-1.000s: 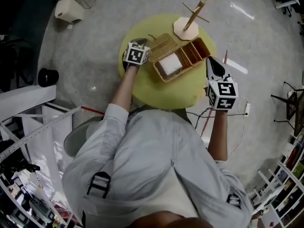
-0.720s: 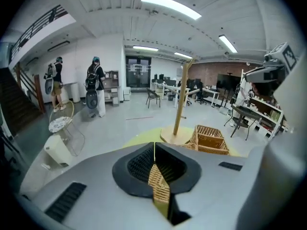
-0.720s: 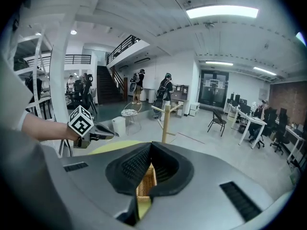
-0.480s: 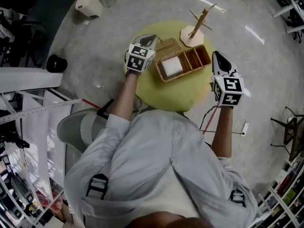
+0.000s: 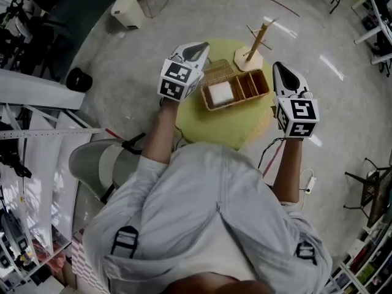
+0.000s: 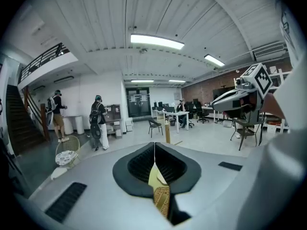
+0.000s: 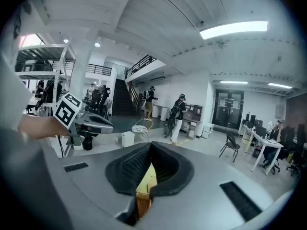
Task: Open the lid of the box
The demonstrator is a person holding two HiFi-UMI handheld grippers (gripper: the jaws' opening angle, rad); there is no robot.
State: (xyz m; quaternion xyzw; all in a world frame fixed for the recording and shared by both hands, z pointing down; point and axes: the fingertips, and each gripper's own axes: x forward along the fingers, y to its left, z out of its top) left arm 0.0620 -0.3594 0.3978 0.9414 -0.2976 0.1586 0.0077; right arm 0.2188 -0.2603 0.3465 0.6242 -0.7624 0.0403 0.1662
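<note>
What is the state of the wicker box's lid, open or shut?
Open. The lid lies folded back beside the wicker box, and the head view looks into its compartments; one holds a white object.

A round table (image 5: 228,130) of pale yellow-green stands on a mottled grey floor (image 5: 331,48). The box (image 5: 252,86) on it is tan wickerwork, with a white block (image 5: 221,93) inside. Its lid (image 5: 215,71) has the same honey-coloured weave. The stand (image 5: 250,55) is pale wood. The left gripper (image 5: 203,46) and right gripper (image 5: 277,67) are light grey with black pads, their cubes patterned in black-and-white squares. The person's shirt (image 5: 202,213) is pale grey.
</note>
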